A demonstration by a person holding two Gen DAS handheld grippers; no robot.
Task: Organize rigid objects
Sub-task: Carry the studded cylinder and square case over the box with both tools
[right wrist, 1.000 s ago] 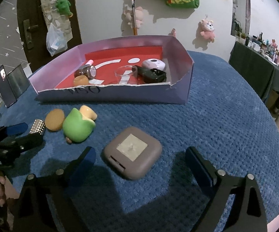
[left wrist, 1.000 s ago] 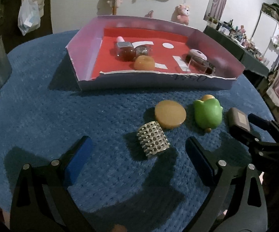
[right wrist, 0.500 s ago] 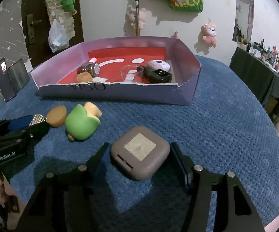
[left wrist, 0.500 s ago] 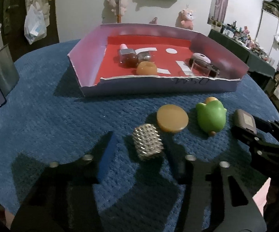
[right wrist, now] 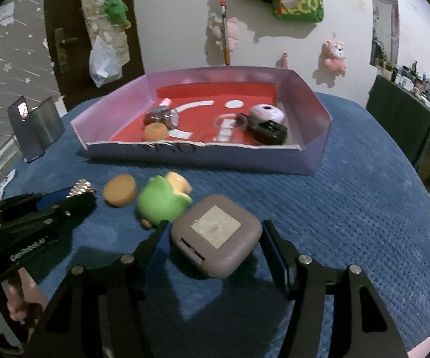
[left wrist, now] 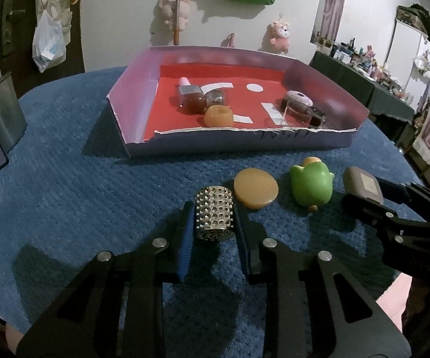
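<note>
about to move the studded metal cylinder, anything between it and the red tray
Only the tray's low front wall lies across the path. The left gripper is shut on the studded cylinder; the tan disc sits just to its right.

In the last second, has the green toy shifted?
Cannot tell. The camera moved; in the left wrist view the green toy keeps its place beside the orange disc.
</note>
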